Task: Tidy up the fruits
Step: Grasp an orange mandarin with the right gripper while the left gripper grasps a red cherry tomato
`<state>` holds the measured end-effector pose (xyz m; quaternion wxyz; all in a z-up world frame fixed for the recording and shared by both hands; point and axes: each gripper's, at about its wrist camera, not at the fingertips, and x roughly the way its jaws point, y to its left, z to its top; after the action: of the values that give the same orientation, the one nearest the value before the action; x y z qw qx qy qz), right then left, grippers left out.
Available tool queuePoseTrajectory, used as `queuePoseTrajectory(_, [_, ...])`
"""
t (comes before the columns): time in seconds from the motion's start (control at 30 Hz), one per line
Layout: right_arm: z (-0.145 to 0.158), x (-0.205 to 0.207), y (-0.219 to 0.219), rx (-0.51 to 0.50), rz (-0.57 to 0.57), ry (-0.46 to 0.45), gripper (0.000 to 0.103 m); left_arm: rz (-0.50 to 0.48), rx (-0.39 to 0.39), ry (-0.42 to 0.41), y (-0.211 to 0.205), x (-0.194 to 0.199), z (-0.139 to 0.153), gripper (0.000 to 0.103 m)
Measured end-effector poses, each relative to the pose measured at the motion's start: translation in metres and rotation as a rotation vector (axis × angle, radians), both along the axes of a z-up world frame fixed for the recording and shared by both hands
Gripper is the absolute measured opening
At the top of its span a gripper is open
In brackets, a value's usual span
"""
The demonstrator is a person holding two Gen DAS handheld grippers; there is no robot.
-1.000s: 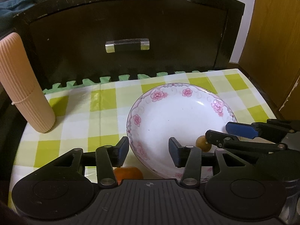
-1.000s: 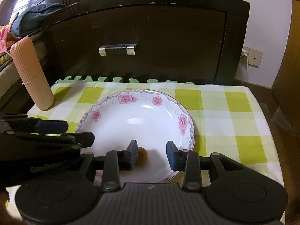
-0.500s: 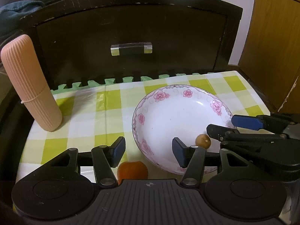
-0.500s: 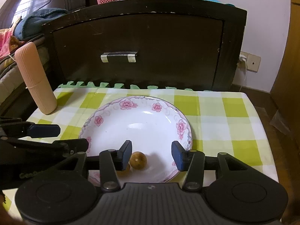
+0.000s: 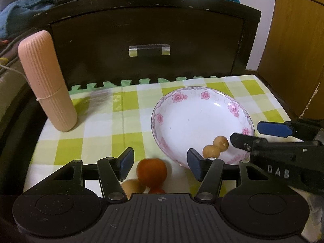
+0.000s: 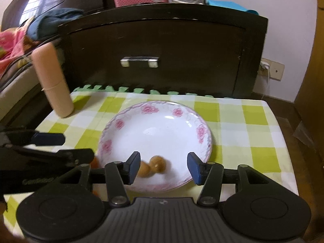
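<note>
Two small brown fruits (image 5: 215,146) sit touching each other near the front rim of the flowered plate (image 5: 194,109), which stands on the checked table (image 5: 97,141). They look like what has been gathered so far. The right hand-held gripper (image 6: 164,167) hangs just above them with its jaws spread wide and nothing between them, the pads either side of the pair, so I judge it is done with that spot.

The left hand-held gripper (image 5: 161,164) is also wide and empty. It is held low over the cloth beside the plate, where an orange-red fruit (image 5: 151,172) lies between its pads but apart from both of them. A tan fruit (image 5: 132,186) rests against that one, half hidden under the gripper body. These two are off the plate, so they seem the next to move, and the left side is placed to take the red one.

A ribbed pink case (image 5: 47,81) leans at the back left corner, well apart from the fruit and out of the way
</note>
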<state>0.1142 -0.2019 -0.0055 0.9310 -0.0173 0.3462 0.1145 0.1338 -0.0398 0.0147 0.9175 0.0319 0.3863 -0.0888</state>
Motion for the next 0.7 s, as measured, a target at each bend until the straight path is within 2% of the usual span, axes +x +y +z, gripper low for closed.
queuePoseTrajectory(0.5, [0.007, -0.052, 0.016, -0.016, 0.065, 0.027, 0.049, -0.016, 0.012, 0.015, 0.009, -0.046, 0.002, 0.067])
queuePoseTrajectory(0.7, [-0.002, -0.072, 0.024, -0.030, 0.117, 0.064, 0.049, -0.036, 0.030, 0.039, 0.019, -0.072, -0.005, 0.070])
